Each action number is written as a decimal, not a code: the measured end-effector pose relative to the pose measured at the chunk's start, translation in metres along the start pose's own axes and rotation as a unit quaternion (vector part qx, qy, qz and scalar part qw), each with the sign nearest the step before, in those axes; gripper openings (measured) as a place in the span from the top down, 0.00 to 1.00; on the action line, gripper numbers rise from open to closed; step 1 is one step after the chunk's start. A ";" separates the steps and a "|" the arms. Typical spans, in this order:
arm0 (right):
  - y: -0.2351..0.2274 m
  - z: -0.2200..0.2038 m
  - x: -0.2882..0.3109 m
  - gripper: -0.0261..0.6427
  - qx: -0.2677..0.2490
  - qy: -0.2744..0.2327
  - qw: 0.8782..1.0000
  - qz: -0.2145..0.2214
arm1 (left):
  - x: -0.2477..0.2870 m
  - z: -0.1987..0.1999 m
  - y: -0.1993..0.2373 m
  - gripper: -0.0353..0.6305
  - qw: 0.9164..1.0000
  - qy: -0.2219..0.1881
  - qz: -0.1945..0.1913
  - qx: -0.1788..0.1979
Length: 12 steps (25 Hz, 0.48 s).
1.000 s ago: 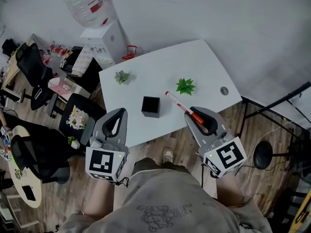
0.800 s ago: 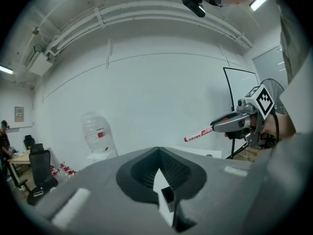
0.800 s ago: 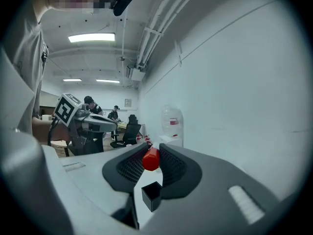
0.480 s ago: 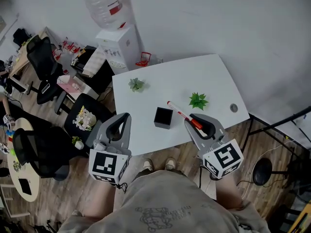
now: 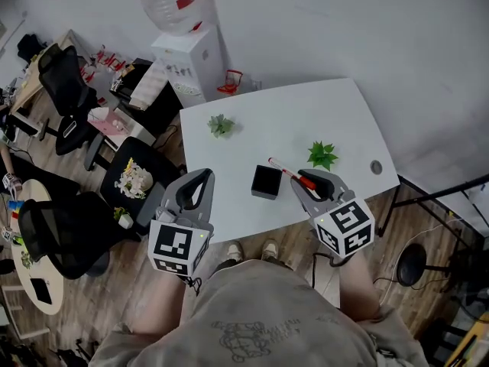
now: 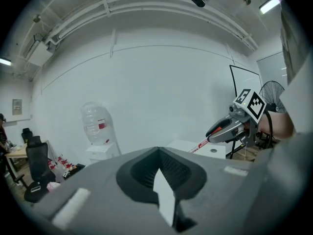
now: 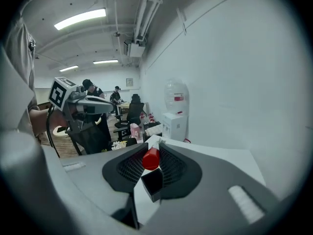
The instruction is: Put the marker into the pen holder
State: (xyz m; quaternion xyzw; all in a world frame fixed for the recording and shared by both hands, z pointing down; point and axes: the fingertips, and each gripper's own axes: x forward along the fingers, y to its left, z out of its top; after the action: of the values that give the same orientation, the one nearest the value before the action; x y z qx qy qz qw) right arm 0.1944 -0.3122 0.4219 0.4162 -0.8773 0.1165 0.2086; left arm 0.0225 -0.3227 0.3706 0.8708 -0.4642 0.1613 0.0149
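1. Your right gripper [image 5: 309, 183], just right of centre in the head view, is clenched on the slim white marker with a red cap [image 5: 289, 171]. In the right gripper view the red cap end [image 7: 150, 159] sits pinched between the jaws.
2. The marker sticks out past the jaw tips toward the upper left of the head view, above the white rectangular table [image 5: 306, 113]. Its far tip ends just beside the upper right corner of the black, open-topped cube pen holder [image 5: 266, 181]. It is not inside the pen holder.
3. The pen holder stands upright at the centre of the frame, near the table's front edge. In the right gripper view it shows directly below the red cap, in the gap between the jaws.
4. Your left gripper [image 5: 205, 176] is at lower left of centre, by the table's left edge. Its jaws are closed tip to tip and grasp nothing. In the left gripper view only a sliver of white table shows through the hollow behind the tips.
5. One small green potted plant [image 5: 221, 125] sits toward the table's upper left. A second green plant [image 5: 322, 155] sits at the right, just above your right gripper.
6. A round grey cable grommet [image 5: 375, 167] is set near the table's right edge.
7. A white water dispenser with a clear bottle [image 5: 187, 29] stands at the top of the frame. Black office chairs [image 5: 65, 90] fill the left side.
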 end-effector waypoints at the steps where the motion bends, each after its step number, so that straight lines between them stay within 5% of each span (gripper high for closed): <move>1: -0.002 -0.006 0.006 0.81 0.004 0.010 1.000 0.000 | 0.004 -0.007 0.000 0.95 1.000 0.011 -0.005 -0.004; 12: -0.005 -0.082 0.062 0.81 0.007 0.143 0.989 0.028 | 0.037 -0.078 0.008 0.95 0.995 0.088 -0.027 -0.043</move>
State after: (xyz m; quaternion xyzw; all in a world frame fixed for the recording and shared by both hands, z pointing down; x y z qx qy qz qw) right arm 0.1851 -0.3268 0.5233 0.3721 -0.8488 0.1866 0.3259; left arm 0.0141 -0.3428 0.4548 0.8639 -0.4438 0.2172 0.0974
